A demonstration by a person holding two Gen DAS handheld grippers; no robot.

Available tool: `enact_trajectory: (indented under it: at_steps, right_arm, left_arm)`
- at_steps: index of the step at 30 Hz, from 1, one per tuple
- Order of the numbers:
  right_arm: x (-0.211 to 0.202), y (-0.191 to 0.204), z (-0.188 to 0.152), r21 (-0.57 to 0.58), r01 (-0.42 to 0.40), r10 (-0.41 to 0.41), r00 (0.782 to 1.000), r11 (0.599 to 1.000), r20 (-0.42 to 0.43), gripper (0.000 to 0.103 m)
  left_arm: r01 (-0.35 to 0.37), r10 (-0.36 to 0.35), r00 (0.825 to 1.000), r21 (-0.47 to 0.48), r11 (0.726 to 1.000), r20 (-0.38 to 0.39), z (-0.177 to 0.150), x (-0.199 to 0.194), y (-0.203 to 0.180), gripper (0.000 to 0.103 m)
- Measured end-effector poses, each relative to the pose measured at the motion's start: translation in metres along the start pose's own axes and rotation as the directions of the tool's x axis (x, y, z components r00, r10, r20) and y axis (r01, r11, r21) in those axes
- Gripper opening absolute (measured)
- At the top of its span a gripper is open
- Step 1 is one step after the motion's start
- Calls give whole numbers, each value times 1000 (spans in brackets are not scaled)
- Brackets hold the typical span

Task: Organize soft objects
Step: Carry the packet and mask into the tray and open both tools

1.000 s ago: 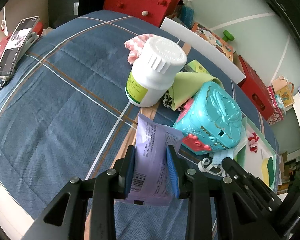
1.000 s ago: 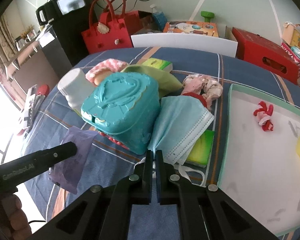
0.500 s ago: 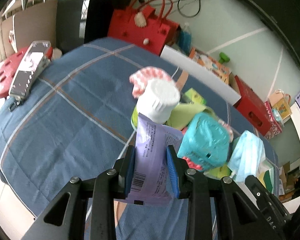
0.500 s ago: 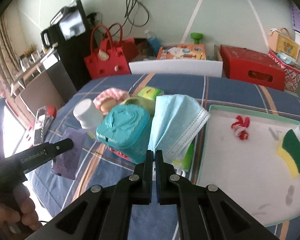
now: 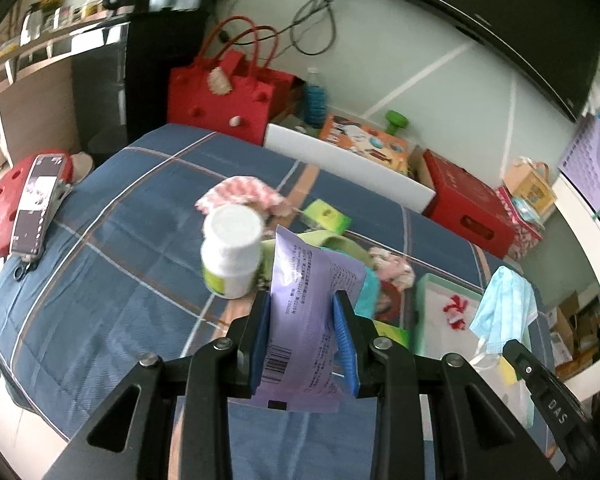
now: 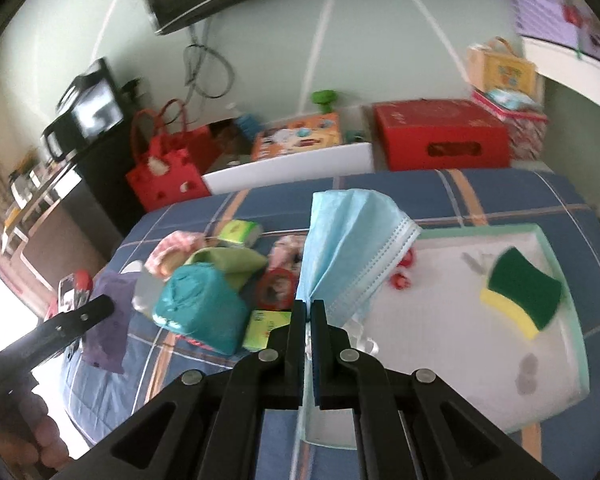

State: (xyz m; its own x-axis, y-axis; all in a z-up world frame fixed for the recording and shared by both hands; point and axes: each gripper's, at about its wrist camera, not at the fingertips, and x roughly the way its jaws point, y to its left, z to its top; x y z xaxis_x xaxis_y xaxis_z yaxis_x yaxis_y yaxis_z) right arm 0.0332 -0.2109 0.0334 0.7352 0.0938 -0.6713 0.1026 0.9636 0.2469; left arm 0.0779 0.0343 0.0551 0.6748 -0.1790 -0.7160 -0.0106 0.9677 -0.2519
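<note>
My left gripper (image 5: pixel 303 300) is shut on a purple soft packet (image 5: pixel 306 320) and holds it well above the blue plaid table (image 5: pixel 100 264). My right gripper (image 6: pixel 310 307) is shut on a light blue face mask (image 6: pixel 348 248), lifted in the air; the mask also shows in the left wrist view (image 5: pixel 504 312). A white tray with a green rim (image 6: pixel 556 360) lies at the right and holds a green-yellow sponge (image 6: pixel 524 292) and a red-white scrunchie (image 6: pixel 402 276). A pink cloth (image 5: pixel 240 196), a green cloth (image 6: pixel 236 264) and a pink scrunchie (image 5: pixel 392 268) lie on the table.
A white bottle (image 5: pixel 232 252), a teal plastic case (image 6: pixel 200 308) and small green boxes (image 5: pixel 326 216) stand mid-table. A phone on a red stool (image 5: pixel 32 204) is at the left. A red bag (image 5: pixel 220 96), red box (image 6: pixel 440 136) and white board (image 5: pixel 348 164) lie behind.
Both grippers have risen away from the table. The purple packet and the blue mask have been lifted off the pile, and the mask now hangs in the air near the tray.
</note>
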Motion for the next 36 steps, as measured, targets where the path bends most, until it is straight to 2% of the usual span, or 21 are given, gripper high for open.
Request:
enact_trajectory:
  at_steps: [4, 10, 13, 18, 22, 25, 27, 36]
  right_arm:
    - [-4, -24, 2, 54, 54, -55, 998, 997, 11, 3]
    - [-11, -67, 1, 153, 124, -127, 992, 981, 9, 3]
    - [-19, -91, 0, 212, 166, -172, 985, 963, 13, 3]
    - [-23, -127, -5, 297, 202, -207, 978, 933, -12, 3]
    - [-19, -146, -13, 344, 220, -214, 975, 913, -54, 3]
    - [-10, -152, -20, 379, 171, -148, 985, 909, -88, 3]
    - [-3, -154, -24, 381, 179, -144, 982, 907, -120, 3]
    - [26, -158, -44, 365, 234, -140, 954, 901, -264, 3]
  left_arm:
    - [64, -63, 998, 61, 996, -14, 6, -2, -31, 32]
    - [140, -135, 990, 177, 974, -42, 8, 8, -95, 33]
    - [181, -162, 983, 267, 947, -91, -2, 22, -132, 33]
    - [222, -166, 970, 365, 904, -179, -30, 51, -172, 33]
    - [259, -169, 953, 392, 883, -250, -56, 76, -185, 33]
    - [283, -167, 938, 390, 876, -304, -74, 93, -187, 33]
    - [284, -146, 924, 379, 881, -352, -83, 110, -187, 33]
    - [256, -110, 919, 363, 896, -378, -91, 125, -182, 33]
